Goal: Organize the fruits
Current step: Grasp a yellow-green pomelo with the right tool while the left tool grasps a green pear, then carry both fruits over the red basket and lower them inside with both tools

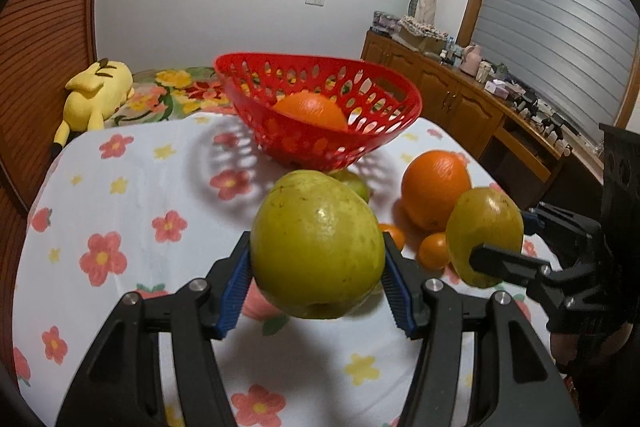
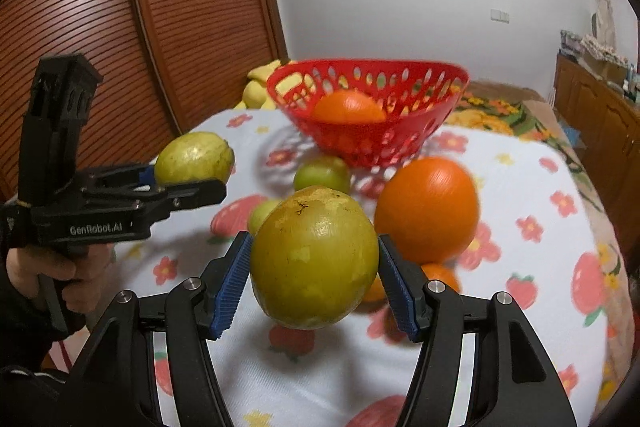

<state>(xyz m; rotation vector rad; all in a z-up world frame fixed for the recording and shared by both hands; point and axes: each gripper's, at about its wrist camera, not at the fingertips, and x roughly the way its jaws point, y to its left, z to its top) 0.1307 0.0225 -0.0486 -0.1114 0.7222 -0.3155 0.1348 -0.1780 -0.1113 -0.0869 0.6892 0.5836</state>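
Gripping green fruit each: left tongs [image 1: 316, 279], right tongs [image 2: 314, 277]; left body reads "GenRobot.AI".

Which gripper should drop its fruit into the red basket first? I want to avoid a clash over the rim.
Roughly even, slightly left. The left gripper holds its green fruit squarely before the red basket; the right gripper, holding its green fruit, sees the basket off to one side.

Right gripper [image 2: 314, 267] clamps green pear [image 2: 314, 259]; red basket [image 2: 372, 143] beyond
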